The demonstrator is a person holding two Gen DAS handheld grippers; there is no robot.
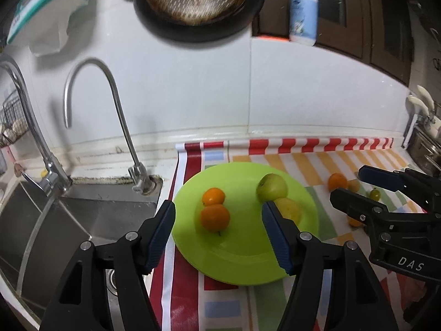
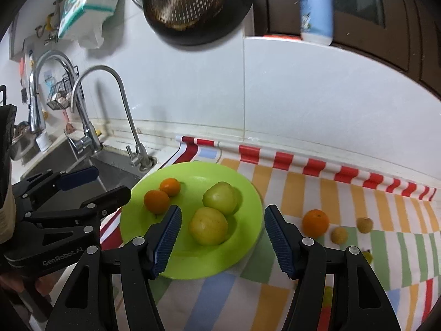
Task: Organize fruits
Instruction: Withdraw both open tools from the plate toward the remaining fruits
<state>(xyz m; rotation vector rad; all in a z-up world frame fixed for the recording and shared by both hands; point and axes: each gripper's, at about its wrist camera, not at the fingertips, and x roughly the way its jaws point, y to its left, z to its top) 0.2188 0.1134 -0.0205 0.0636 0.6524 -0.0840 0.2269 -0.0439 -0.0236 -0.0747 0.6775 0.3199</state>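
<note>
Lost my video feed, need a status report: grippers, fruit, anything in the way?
Left gripper and right gripper open, empty. Green plate holds two oranges, two apples. Orange and small fruits on the cloth. Nothing blocking.

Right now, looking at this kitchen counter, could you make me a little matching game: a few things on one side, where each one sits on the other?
Things:
1. two green apples
2. lone orange
3. soap bottle
4. curved tap

Places:
a. beside the sink
b. up on the ledge above the white wall
c. on the green plate
d. on the striped cloth, off the plate

Pairs: 1-c, 2-d, 3-b, 4-a
</note>
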